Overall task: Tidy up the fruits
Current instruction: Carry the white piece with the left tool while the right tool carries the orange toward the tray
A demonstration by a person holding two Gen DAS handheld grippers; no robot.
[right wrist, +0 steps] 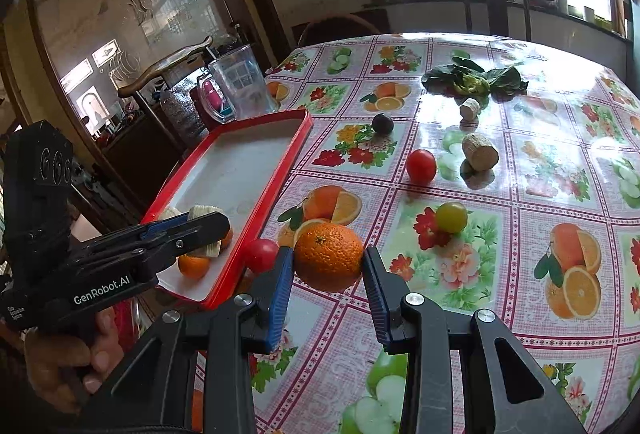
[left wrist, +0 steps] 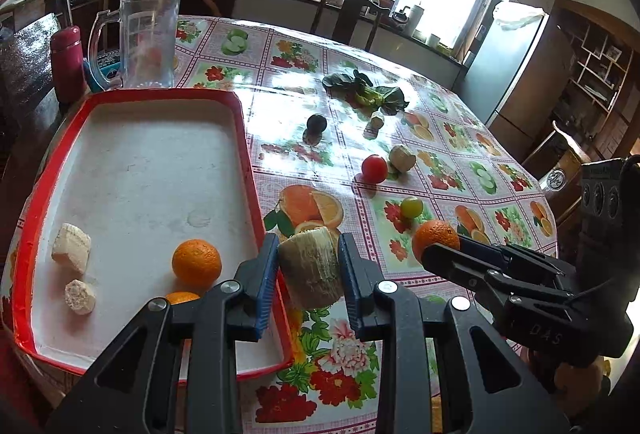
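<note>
Blue-padded left tongs (left wrist: 308, 262) were closed on a pale cylindrical chunk (left wrist: 310, 266), holding it above the right rim of the red tray (left wrist: 244, 122). Inside that tray lay two pale pieces (left wrist: 71, 248) and an orange (left wrist: 196, 263), with part of another orange showing behind the tongs. Right tongs (right wrist: 327, 262) gripped a held orange (right wrist: 329, 256) between both pads, over the flowered worktop (right wrist: 520, 194) just right of the tray. A red fruit (right wrist: 261, 254) sat beside the tray's near corner. Further off on the worktop were a red tomato (right wrist: 421, 165), a greenish round fruit (right wrist: 451, 217), a dark round fruit (right wrist: 382, 123), two more pale chunks (right wrist: 480, 151) and some leafy greens (right wrist: 474, 78). A clear jug (left wrist: 150, 40) stood behind the tray.
</note>
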